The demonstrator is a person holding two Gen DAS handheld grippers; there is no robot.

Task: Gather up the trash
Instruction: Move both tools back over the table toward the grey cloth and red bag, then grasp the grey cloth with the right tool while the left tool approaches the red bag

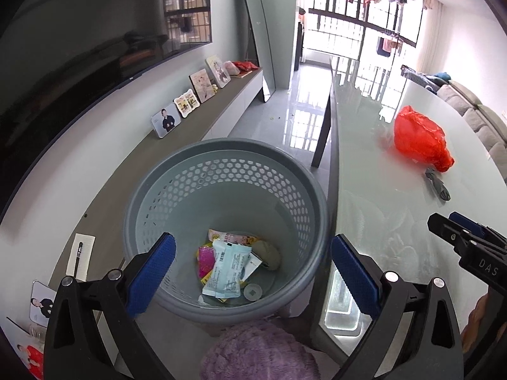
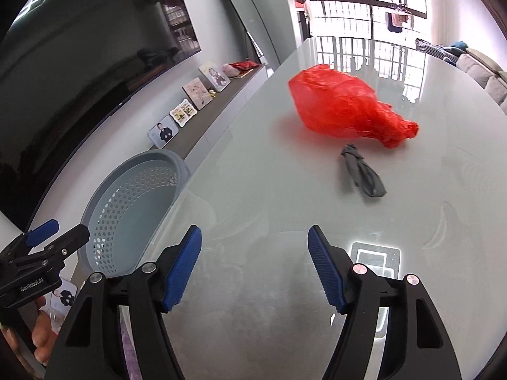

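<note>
A grey perforated bin (image 1: 152,209) stands on the floor beside the glass table (image 1: 380,221). Several wrappers (image 1: 228,266) lie at its bottom. My left gripper (image 1: 253,269) is open and empty, held above the bin's mouth. A red plastic bag (image 2: 342,104) and a small grey crumpled piece (image 2: 364,172) lie on the table (image 2: 253,190); both also show in the left wrist view, the bag (image 1: 421,139) and the piece (image 1: 439,183). My right gripper (image 2: 253,266) is open and empty above the table's near part, well short of the grey piece. The bin (image 2: 133,196) shows left of it.
A long low cabinet (image 1: 221,110) with photo frames (image 1: 166,120) runs along the left wall under a large TV (image 1: 79,47). A mirror (image 1: 256,31) leans at its far end. A sofa (image 1: 481,117) stands right of the table. A purple fluffy thing (image 1: 259,351) lies below the bin.
</note>
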